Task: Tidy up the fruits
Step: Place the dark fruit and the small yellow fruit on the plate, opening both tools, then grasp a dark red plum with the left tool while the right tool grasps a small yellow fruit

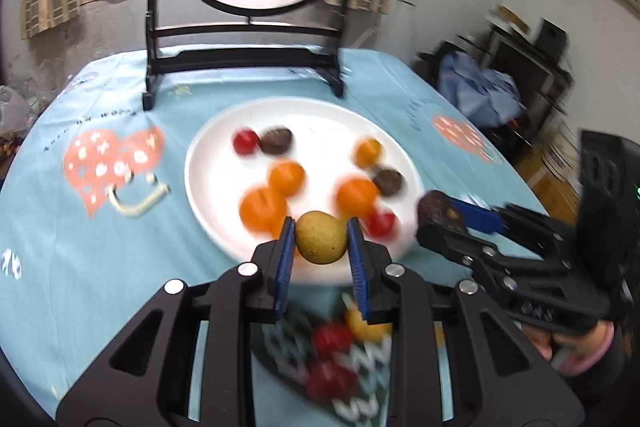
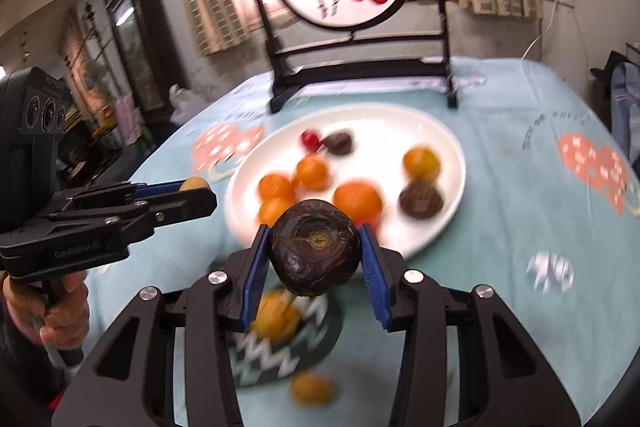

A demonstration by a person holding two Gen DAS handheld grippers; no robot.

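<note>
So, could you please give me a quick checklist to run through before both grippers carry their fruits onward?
1. Left gripper shut on the small tan fruit, held between both pads: ok.
2. Right gripper shut on the dark wrinkled fruit, centred between the pads: ok.
3. The two grippers apart, not touching each other: ok.
4. White plate still holds oranges, red fruits and dark fruits to sort: not ok.
5. Free room in the zigzag-patterned dish below the grippers: cannot tell, it is blurred and partly hidden.
6. Framed screen at the table's far side stands clear of both grippers: ok.
</note>
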